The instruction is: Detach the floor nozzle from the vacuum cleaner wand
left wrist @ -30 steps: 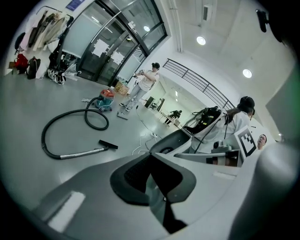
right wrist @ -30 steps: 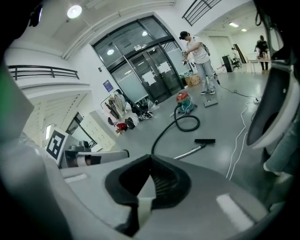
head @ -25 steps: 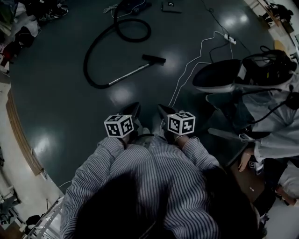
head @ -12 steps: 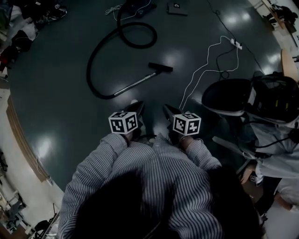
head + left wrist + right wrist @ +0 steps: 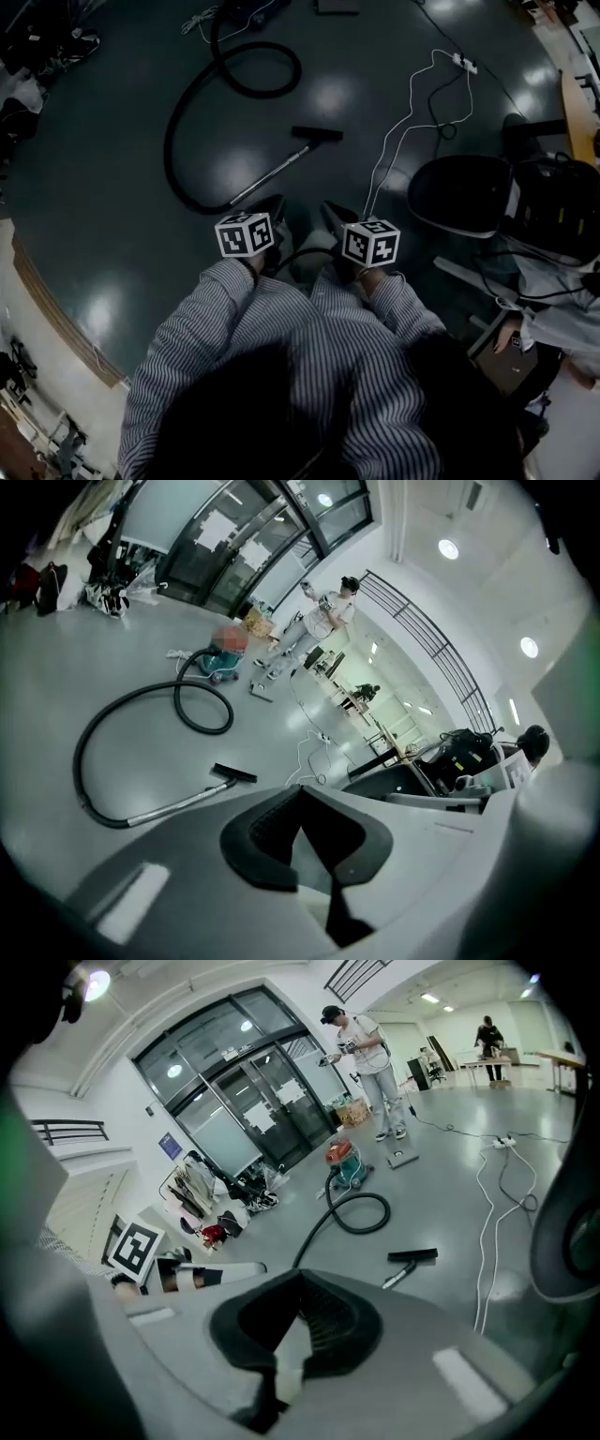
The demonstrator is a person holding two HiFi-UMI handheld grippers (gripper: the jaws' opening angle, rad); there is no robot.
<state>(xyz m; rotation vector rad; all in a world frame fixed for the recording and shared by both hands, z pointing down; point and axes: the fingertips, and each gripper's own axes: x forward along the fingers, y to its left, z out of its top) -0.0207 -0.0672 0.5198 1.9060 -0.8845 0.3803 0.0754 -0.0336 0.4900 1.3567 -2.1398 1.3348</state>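
A black floor nozzle lies on the dark floor, joined to a silver wand that runs down-left into a black hose. The hose loops back to the vacuum body. Both show again as the nozzle and wand in the left gripper view, and the nozzle in the right gripper view. My left gripper and right gripper are held side by side near my chest, short of the wand. Both are shut and hold nothing.
A white cable with a power strip snakes across the floor right of the nozzle. A black office chair and a seated person are at the right. Another person stands far off by glass doors.
Both grippers have travelled forward together across the floor toward the wand, which now lies closer in the head view. The jaws stayed shut.
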